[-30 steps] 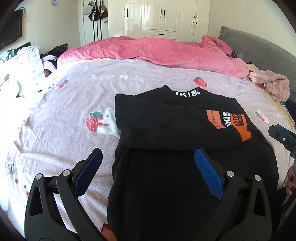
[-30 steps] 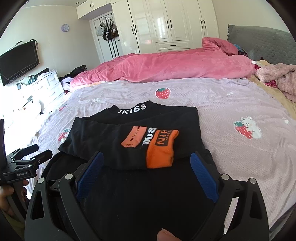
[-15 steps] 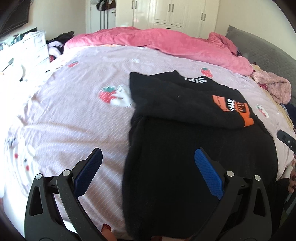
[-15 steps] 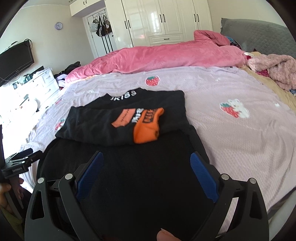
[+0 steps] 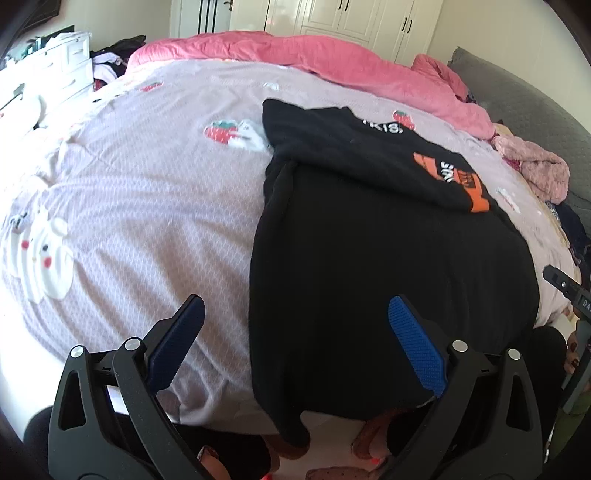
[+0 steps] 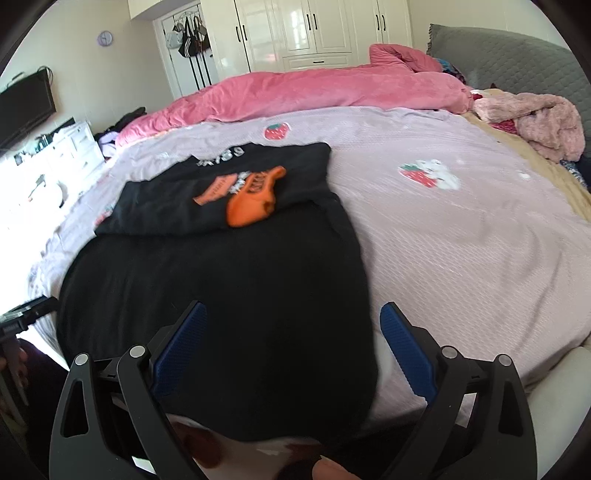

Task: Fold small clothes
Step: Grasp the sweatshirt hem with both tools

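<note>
The black sweatshirt (image 5: 388,258) lay soft, limp and light on the bedsheet (image 5: 147,192); hem corners judged best holds. Left gripper (image 5: 295,347) and right gripper (image 6: 291,347) both stood spread, empty.

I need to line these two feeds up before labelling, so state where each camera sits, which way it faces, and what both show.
Left wrist: rides the left gripper near the foot edge of the bed, facing across the lilac sheet at the black top's left side; own blue fingers spread open.
Right wrist: rides the right gripper, facing up the bed over the top's right hem; a fingertip shows below.
Shared: the black top, pink duvet, white wardrobe, and each glimpses the other gripper at its edge.
</note>
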The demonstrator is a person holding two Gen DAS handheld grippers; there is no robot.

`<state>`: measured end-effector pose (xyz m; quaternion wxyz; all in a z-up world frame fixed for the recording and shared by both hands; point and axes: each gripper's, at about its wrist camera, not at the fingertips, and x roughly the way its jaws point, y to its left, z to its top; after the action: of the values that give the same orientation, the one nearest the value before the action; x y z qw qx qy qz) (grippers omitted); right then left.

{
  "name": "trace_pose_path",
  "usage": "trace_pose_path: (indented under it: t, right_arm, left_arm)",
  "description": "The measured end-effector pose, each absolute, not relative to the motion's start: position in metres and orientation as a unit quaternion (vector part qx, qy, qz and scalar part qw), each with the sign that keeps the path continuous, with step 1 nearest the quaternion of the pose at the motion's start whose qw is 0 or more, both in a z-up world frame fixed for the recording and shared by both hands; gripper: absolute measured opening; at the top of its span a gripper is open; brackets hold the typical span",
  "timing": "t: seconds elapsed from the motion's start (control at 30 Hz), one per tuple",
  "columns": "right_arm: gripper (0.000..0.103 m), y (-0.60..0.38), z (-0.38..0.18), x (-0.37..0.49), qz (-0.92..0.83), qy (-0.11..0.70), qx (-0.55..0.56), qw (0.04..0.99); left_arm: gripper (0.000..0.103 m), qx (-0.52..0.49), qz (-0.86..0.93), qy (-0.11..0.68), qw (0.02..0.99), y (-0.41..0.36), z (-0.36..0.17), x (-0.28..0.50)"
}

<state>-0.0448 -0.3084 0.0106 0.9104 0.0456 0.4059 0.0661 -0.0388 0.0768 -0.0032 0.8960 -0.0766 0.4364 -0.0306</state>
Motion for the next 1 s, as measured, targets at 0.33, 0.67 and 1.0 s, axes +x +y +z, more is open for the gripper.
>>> trace_pose_path:
  t: [0.33,0.67,1.0]
  right_arm:
    - [0.094,-0.343,-0.017,-0.073,0.045,0.436,0.064,0.897]
    - [0.059,-0.339,-0.028,-0.063,0.079,0.453,0.080,0.884]
    - [0.018,-0.342,-0.033,-0.061,0.103,0.458,0.104,0.877]
  left_arm:
    - [0.061,-0.076,-0.034,0.469,0.879,0.080,-0.022,-0.044]
    - [0.053,-0.102,-0.042,0.486,0.867,0.085,-0.032,-0.043]
    - [0.037,-0.124,-0.046,0.483,0.866,0.094,-0.032,-0.048]
